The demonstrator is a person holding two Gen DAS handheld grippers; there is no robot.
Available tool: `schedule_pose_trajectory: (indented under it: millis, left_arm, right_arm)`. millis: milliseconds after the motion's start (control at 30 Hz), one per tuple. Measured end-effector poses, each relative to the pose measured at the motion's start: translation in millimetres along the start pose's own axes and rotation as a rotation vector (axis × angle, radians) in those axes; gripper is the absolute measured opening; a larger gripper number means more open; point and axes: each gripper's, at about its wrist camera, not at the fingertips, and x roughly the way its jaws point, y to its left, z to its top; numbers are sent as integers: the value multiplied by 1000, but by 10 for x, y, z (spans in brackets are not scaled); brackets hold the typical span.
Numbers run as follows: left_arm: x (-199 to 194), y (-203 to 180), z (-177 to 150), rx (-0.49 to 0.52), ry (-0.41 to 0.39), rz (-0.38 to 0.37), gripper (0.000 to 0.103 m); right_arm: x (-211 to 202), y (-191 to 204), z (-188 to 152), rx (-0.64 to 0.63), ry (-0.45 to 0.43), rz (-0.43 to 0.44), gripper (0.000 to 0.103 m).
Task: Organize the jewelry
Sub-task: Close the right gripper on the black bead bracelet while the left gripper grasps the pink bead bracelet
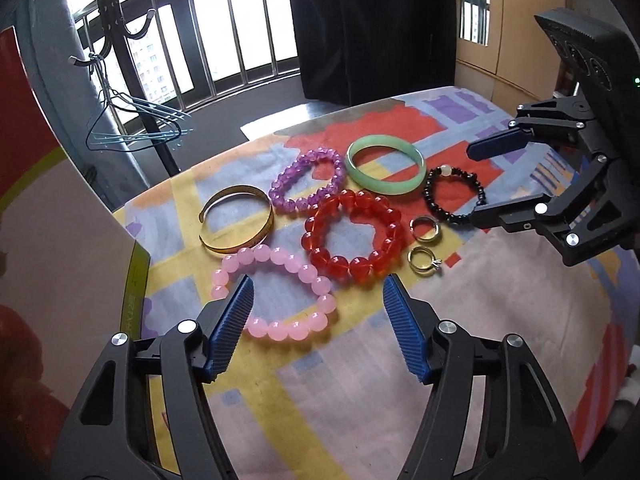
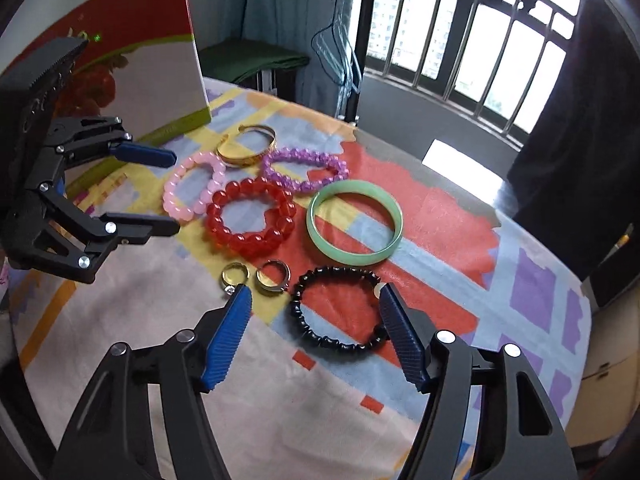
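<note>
- Low in the frame, my left claw point(image 1: 318, 304) is spread around the pink bracelet point(image 1: 276, 294), not pinching.
- My right claw point(image 2: 316, 312), spread, straddles the black bracelet point(image 2: 340, 312).

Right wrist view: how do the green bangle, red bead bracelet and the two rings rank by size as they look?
1. green bangle
2. red bead bracelet, slightly smaller
3. two rings, alike and smallest
</note>
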Motion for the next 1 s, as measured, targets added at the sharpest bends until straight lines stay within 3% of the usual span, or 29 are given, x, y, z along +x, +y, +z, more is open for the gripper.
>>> schedule_pose_trajectory:
  millis: [100,233,367,433,600,900,1000]
  left_arm:
    - [99,3,1,11,20,7,56]
    - [198,38,-24,0,53,24,56]
    - [225,48,-54,-2,52,9,50]
    - [222,51,-59,-9,53,-28,39]
    - [193,-69,-86,55,40,-29,22]
    - [176,-41,-110,22,41,-115,18]
    - [169,-29,-117,9,47,-124,13]
  right_arm:
    - [81,-5,3,-21,28,9,48]
    - [141,-15,-11,-27,46,28,47]
    - [196,-13,-32,-43,59,15,45]
    - [225,-22,-40,-39,68,11,41]
    - [238,-14,-71,-25,68,32,30]
    - [232,-31,-94,20,56,84,8]
    - [236,-48,-92,47,51,104,8]
